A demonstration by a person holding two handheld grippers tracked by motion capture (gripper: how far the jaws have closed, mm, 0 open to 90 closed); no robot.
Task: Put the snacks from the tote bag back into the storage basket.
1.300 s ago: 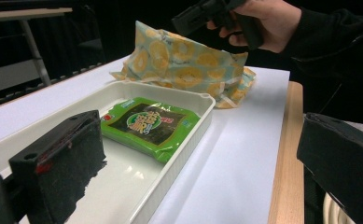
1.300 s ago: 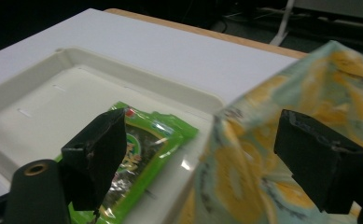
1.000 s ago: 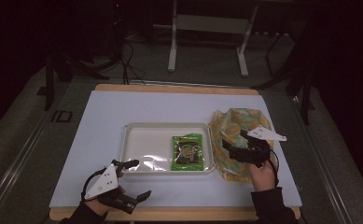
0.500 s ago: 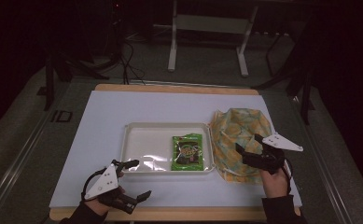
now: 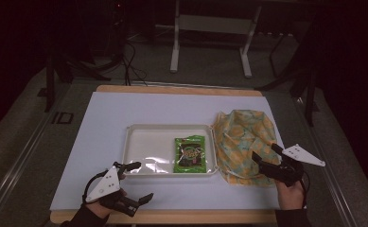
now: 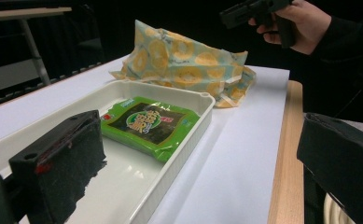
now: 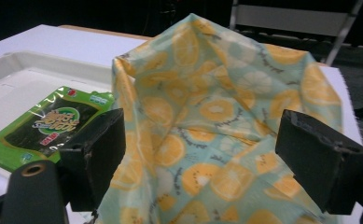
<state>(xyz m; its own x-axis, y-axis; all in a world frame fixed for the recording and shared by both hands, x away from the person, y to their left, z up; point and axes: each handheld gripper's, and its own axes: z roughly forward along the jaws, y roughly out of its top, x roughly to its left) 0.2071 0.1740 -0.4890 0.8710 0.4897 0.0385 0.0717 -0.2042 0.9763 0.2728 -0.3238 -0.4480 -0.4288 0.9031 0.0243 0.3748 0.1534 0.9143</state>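
Note:
A green snack packet (image 5: pixel 189 154) (image 6: pixel 149 123) (image 7: pixel 48 123) lies flat in the right half of a white tray (image 5: pixel 139 137) (image 6: pixel 188 154) (image 7: pixel 20 70). Right of the tray sits a crumpled cloth bag (image 5: pixel 243 135) (image 6: pixel 184 60) (image 7: pixel 216 93), teal with a yellow citrus print. My right gripper (image 5: pixel 264 152) (image 7: pixel 209 158) hovers open over the bag's near right edge, its jaws spread wide with the cloth below them. My left gripper (image 5: pixel 140 182) (image 6: pixel 200 177) is open at the tray's near left corner, one jaw over the tray and the other off it.
The tray and bag rest on a white mat (image 5: pixel 125 109) covering a wooden table whose near edge (image 5: pixel 196 216) is close to both hands. Beyond the table stand a metal frame (image 5: pixel 210 28) and cables on the dark floor.
My right gripper has drawn back to the right and toward the near edge, from the middle of the bag to its near right edge. The left gripper has stayed put.

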